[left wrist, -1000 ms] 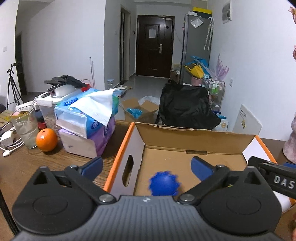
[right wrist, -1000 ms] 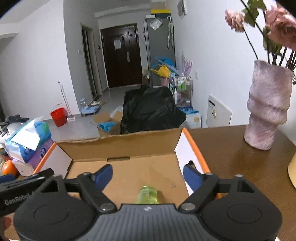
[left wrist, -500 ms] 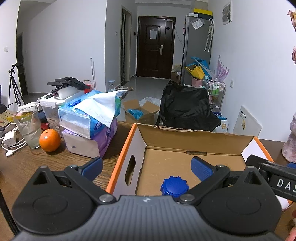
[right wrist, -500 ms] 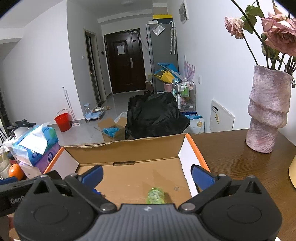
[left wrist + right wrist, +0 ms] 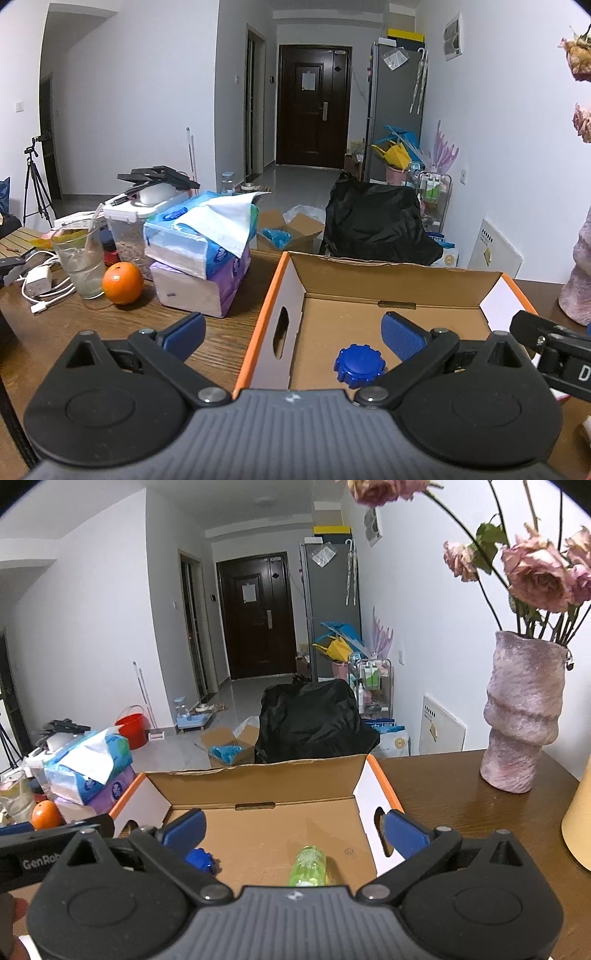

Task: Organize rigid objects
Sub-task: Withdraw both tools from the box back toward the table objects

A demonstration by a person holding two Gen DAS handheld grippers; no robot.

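Cardboard box (image 5: 388, 280) sits open on the brown wooden surface (image 5: 218, 332), in the middle and lower right of the left wrist view. It has orange edges and a hand hole cut in its side wall. Inside it, low in the frame, lies a blue round thing with bumpy edges (image 5: 359, 365). It rests on the box floor, close to the right finger of the left claw (image 5: 293, 332). The left claw is wide open and has hold of nothing. Its left finger is over the wood and its right finger is over the box.

In the right wrist view the same box fills the lower middle. A green bottle (image 5: 308, 866) lies on its side on the box floor, partly hidden by the body of the claw. The blue thing peeks out at lower left. The right claw (image 5: 293, 827) is spread as wide as it goes, and nothing is between its blue pads. The bottle lies lower than the pads and does not touch them.

To the left of the box on the surface sit stacked tissue packs (image 5: 201, 258), an orange (image 5: 122, 283) and a glass cup (image 5: 79, 258). The orange touches the cup. At the right of the right wrist view stands a pink vase (image 5: 521, 716) with dried roses, well apart from the box.
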